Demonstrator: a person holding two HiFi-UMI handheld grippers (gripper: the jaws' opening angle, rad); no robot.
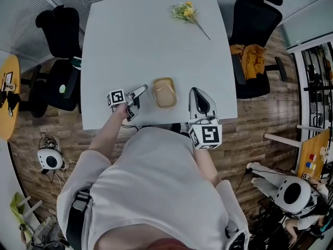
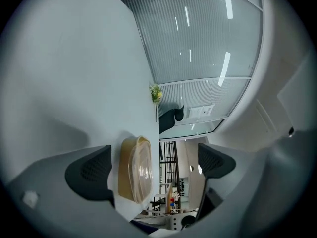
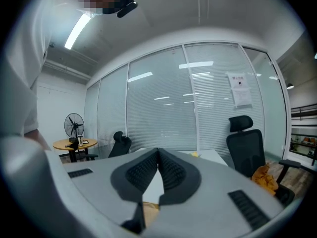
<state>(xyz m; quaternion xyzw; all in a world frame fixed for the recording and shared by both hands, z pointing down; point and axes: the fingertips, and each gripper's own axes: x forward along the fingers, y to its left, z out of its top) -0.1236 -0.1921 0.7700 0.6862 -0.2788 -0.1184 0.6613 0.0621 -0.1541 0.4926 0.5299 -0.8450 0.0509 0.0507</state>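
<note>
L tongs point(image 1: 137, 101) agape by lidded box point(image 1: 164, 92); R tongs point(image 1: 197, 94) tight.

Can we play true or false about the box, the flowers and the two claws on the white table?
1. The left claw is open. True.
2. The right claw is wide open. False: its jaws are pressed together with nothing between them.
3. The brown box has a clear lid. True.
4. The flowers lie right next to the box. False: they lie at the far end of the table, well apart from it.
</note>
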